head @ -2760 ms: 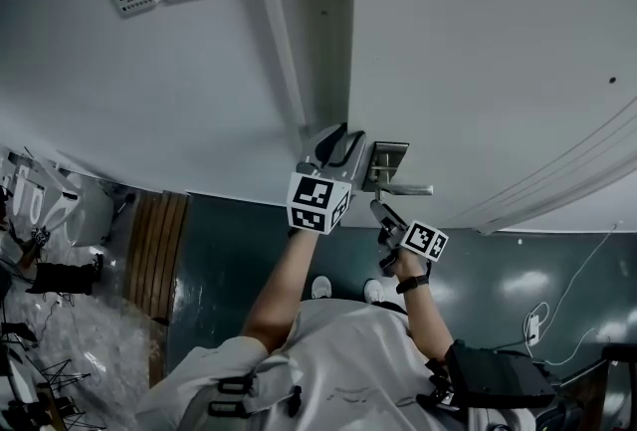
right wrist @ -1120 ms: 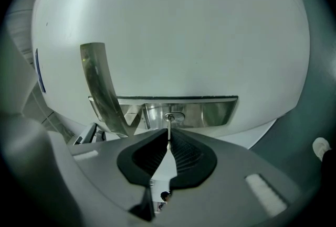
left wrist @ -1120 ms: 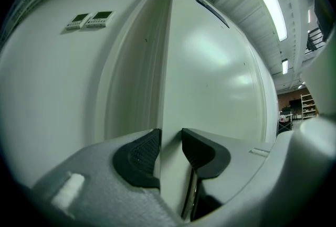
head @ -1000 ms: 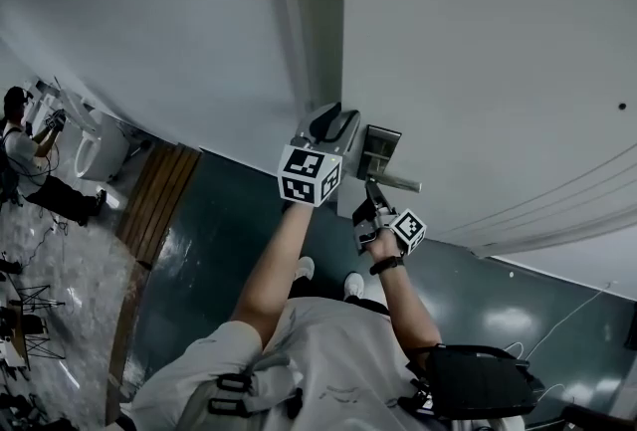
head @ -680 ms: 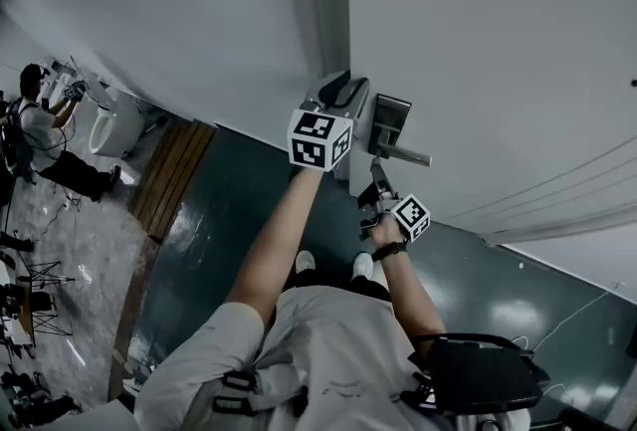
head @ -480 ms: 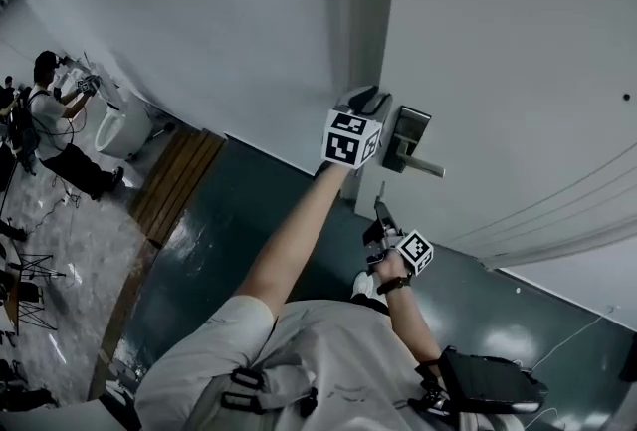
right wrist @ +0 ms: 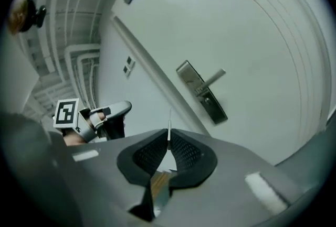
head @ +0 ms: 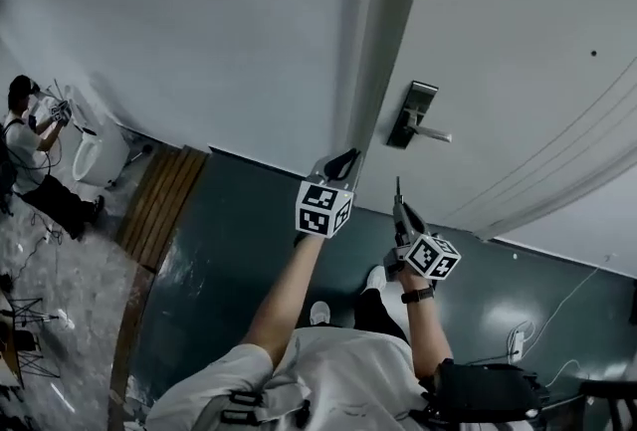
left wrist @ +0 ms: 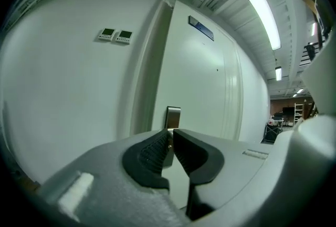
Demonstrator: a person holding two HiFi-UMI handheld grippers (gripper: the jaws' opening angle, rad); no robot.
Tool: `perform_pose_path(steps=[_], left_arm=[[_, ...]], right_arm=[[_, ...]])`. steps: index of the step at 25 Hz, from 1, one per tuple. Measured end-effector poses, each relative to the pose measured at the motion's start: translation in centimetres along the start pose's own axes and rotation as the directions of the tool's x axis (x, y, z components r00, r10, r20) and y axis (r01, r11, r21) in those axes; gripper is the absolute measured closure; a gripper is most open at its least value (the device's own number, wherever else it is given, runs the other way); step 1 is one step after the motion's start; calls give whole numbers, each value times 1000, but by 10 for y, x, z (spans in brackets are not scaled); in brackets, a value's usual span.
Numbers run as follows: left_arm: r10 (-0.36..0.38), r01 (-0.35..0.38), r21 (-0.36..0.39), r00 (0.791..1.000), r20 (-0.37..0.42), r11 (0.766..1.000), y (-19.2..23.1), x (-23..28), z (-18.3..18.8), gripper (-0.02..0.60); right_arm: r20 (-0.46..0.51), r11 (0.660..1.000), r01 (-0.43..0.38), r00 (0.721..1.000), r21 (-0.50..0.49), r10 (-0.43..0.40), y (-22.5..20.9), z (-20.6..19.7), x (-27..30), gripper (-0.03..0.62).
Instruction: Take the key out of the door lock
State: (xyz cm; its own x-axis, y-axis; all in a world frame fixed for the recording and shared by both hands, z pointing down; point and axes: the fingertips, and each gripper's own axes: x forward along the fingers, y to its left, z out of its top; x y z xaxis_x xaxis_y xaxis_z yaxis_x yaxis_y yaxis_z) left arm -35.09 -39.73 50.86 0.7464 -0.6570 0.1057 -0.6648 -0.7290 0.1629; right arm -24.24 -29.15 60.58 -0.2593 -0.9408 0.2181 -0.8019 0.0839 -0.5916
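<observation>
The right gripper (head: 400, 210) is held at the person's right side, its marker cube (head: 430, 257) nearest the body. Its jaws are pressed onto the key (right wrist: 169, 125), pinching it. The thin blade projects past the jaw tips toward the door (head: 518, 51). The key is clear of the lock and well apart from it. The left gripper (head: 341, 163) is held beside the right one, at about the same level, on an outstretched forearm (head: 289, 285). Its jaws have just been closing. In the left gripper view only a narrow slit shows between them, with nothing in it. Below both grippers lies a dark, glossy floor (head: 239, 250), with a wooden slatted mat (head: 164, 205) at the wall foot. Beyond the grippers, the metal lock plate (head: 413, 112) sits on the door, its lever handle (head: 433, 133) pointing away from the door edge. On the wall (head: 179, 41), two small control panels (left wrist: 116, 35) are mounted side by side. At the far left, another person (head: 30, 145) is visible.
</observation>
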Motion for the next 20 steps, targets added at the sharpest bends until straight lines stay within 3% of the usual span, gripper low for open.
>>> perform_pose_path(steps=[4, 7, 9, 16, 20], left_arm=[[-37, 37, -12, 999, 7, 999, -29, -36, -15, 580], [-53, 53, -18, 998, 16, 998, -54, -55, -20, 580], [-44, 44, -9, 998, 45, 999, -62, -60, -11, 580], [-54, 49, 38, 988, 146, 998, -90, -63, 30, 580], [-65, 58, 59, 991, 118, 997, -106, -54, 21, 580]], right_arm=[[103, 971, 113, 990, -209, -93, 37, 39, -43, 569], [170, 919, 198, 974, -340, -147, 55, 63, -72, 569], [206, 888, 212, 969, -408, -136, 69, 77, -79, 569], [262, 864, 192, 962, -464, -74, 92, 102, -95, 570], [256, 874, 209, 961, -438, -102, 78, 101, -106, 569]])
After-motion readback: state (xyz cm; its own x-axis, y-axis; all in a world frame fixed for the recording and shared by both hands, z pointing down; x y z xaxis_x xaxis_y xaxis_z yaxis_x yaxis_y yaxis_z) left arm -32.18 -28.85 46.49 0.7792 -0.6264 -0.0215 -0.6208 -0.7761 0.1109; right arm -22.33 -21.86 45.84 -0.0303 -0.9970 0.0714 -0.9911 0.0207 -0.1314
